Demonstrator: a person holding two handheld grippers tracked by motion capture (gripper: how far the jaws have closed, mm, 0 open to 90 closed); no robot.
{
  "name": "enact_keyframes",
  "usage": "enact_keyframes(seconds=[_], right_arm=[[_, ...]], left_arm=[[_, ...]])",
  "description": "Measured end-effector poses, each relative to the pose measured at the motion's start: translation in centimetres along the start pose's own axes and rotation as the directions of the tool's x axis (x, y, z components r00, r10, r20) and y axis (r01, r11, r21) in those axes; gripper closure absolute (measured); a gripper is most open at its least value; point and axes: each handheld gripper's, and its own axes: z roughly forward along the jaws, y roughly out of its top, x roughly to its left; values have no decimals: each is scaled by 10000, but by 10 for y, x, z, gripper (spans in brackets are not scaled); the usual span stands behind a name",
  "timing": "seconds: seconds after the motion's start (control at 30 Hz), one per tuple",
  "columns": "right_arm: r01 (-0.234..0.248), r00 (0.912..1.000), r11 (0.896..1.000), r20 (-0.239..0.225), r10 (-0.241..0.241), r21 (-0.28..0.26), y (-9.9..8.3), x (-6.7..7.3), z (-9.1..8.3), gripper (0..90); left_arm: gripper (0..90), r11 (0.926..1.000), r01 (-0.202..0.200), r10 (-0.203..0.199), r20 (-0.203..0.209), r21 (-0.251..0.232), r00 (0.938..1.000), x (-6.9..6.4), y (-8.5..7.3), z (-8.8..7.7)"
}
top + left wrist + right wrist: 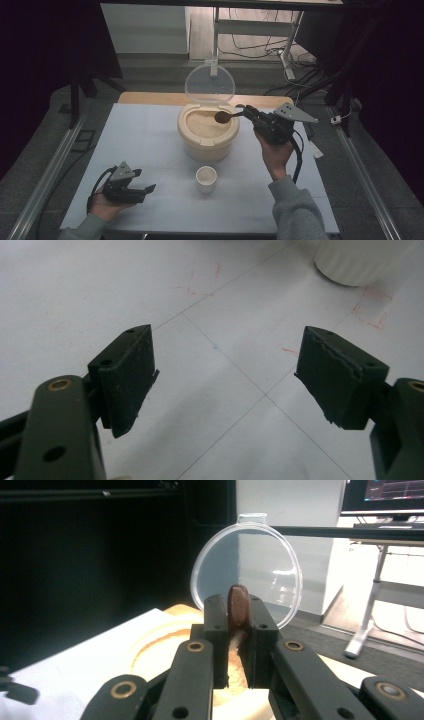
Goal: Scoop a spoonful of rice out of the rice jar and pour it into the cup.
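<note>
Left gripper (148, 190): held low at the near left of the table, well apart from the rice container; its jaws are spread wide, with nothing between them. Bare white table surface is seen between the pads (127, 375) in the left gripper view.

Small cup (206, 179): white, upright, set on the table just in front of the rice container; its ribbed base is seen at the top right of the left gripper view (357, 260).

Rice container (208, 131): cream-coloured, round, placed at the middle of the table (145, 135); pale rice is seen inside it.

Lid (209, 83): clear, round, hinged at the far rim of the rice container and stood upright; it is seen behind the jaws in the right gripper view (270, 555).

Right gripper (250, 113): held above the right rim of the rice container by a hand (274, 152) in a grey sleeve; its jaws are pressed onto the handle of a spoon.

Spoon (226, 117): brown, its bowl held over the rice inside the container; whether it touches the rice cannot be told. In the right gripper view it is seen edge-on between the jaws (238, 605).
</note>
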Motion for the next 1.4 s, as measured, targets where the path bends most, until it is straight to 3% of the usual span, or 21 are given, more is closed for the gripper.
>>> enact_keyframes(seconds=[0.17,0.43,0.73,0.87,1.03,1.27,1.3,1.33,1.4], right_arm=[[398,9987,9986,315,-409,355,0,2,7,828],[595,9969,9938,462,-640,937,-6,2,21,828],[-12,9998,9908,173,-11,1351,-16,1,33,830],[-858,9963,9857,95,854,1452,-23,-3,36,830],[-1903,9812,9699,-28,1929,1521,-32,-11,38,830],[-3309,9422,9315,-19,3350,1510,-42,-19,40,830],[-3645,9294,9180,6,3690,1563,-43,-21,39,829],[-3645,9294,9180,6,3690,1563,-43,-21,39,829],[-3856,9205,9088,-13,3908,1597,-43,-22,39,830]], left_arm=[[231,10000,1,-1,19,37,10000,0,-1,0],[231,10000,-9,9,19,44,10000,1,-1,0],[231,10000,-24,24,52,72,10000,0,-1,1],[231,10000,-27,27,52,67,10000,0,-1,1],[231,10000,-24,24,39,78,10000,-1,-1,1],[232,10000,-40,40,54,89,10000,0,-1,2],[232,10000,-45,45,48,86,10000,0,-1,2],[232,9999,-45,44,49,90,10000,0,-1,2],[232,10000,-37,37,47,90,10000,0,-1,2]])
